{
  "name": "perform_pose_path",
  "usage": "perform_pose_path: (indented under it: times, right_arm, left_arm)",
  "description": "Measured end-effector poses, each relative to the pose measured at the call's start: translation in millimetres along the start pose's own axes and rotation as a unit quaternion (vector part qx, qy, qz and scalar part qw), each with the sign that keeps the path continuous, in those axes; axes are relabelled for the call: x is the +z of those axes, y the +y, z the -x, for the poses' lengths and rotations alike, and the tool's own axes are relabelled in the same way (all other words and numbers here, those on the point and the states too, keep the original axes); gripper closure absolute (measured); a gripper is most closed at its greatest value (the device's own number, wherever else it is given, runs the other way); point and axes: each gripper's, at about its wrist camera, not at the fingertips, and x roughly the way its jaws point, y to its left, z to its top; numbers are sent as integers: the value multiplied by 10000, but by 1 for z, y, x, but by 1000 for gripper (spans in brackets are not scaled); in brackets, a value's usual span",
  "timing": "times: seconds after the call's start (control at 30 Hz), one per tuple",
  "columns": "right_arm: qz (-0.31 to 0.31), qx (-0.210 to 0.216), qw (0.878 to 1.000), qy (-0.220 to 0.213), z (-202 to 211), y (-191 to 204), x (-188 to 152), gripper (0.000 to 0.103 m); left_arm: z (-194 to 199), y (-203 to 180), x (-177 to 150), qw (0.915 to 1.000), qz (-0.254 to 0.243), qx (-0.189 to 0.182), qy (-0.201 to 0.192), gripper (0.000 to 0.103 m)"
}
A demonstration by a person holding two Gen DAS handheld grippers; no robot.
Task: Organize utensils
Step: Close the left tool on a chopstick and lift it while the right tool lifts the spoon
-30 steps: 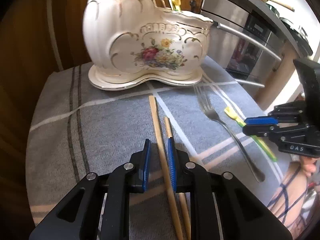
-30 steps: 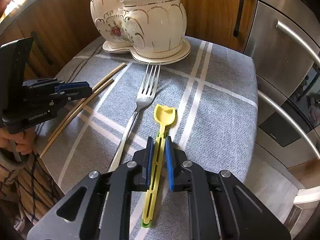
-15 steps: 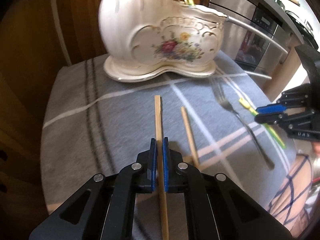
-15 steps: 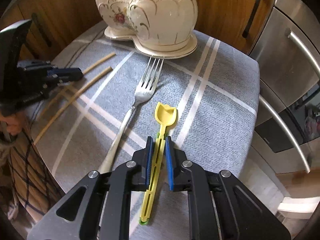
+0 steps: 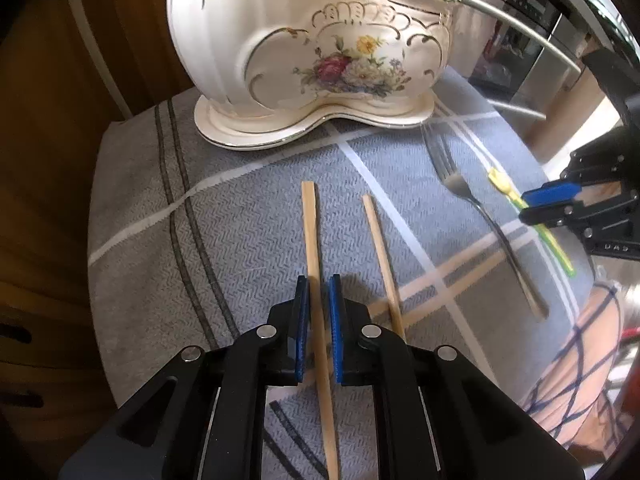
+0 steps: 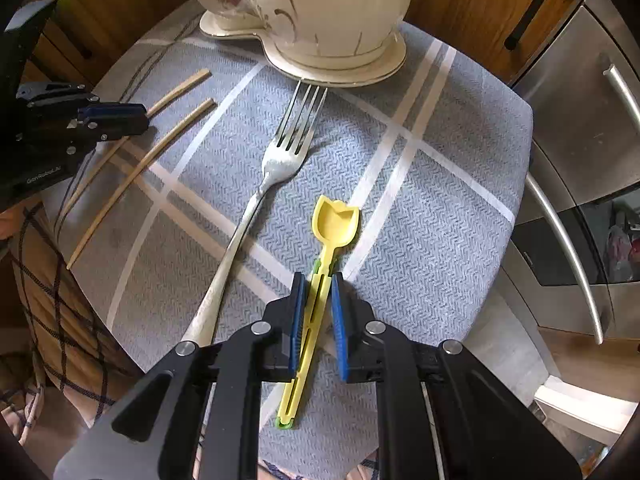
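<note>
At lower centre, the left gripper (image 5: 318,300) is nearly closed around one wooden chopstick (image 5: 316,280); the other chopstick (image 5: 382,256) lies just right. The right gripper (image 6: 318,300) clamps the yellow spoon's (image 6: 334,224) handle, with the fork (image 6: 276,156) upper left on the grey cloth (image 6: 440,208).

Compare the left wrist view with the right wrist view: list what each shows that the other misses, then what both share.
Only the left wrist view: the left hand-held gripper straddling one chopstick head-on, and the flower painting on the ceramic holder.

Only the right wrist view: the right hand-held gripper closed on the yellow spoon, whose whole bowl shows, and a cabinet handle.

Both: the holder, both chopsticks, the fork, the spoon, the grey checked cloth, the steel oven front, and each other's gripper from the side.
</note>
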Motion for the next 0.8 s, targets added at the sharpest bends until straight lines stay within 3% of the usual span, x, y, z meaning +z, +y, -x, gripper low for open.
perform_pose_path:
  times: [0.23,0.33,0.43,0.63,0.8]
  right_arm:
    - [-15,-1,10000,-59,-3,3,5,91]
    - [35,-63,9997,-220,0,7,0,94]
    - [-94,142,9989,-431,4,8,-7,94]
    - [-533,596,9883,-1301,34,-1,-15,94]
    - [-853,915,9666,-2235,67,-12,-12,94]
  left_arm:
    - [1,-1,-4,9998,-80,-61,149,97]
    - [4,3,-9,10000,13,-67,45,97]
    - [5,5,-15,9996,161,-165,-165,98]
    - [33,16,-27,9942,532,-465,-811,98]
    - [81,27,-28,9849,626,-516,-1528,98]
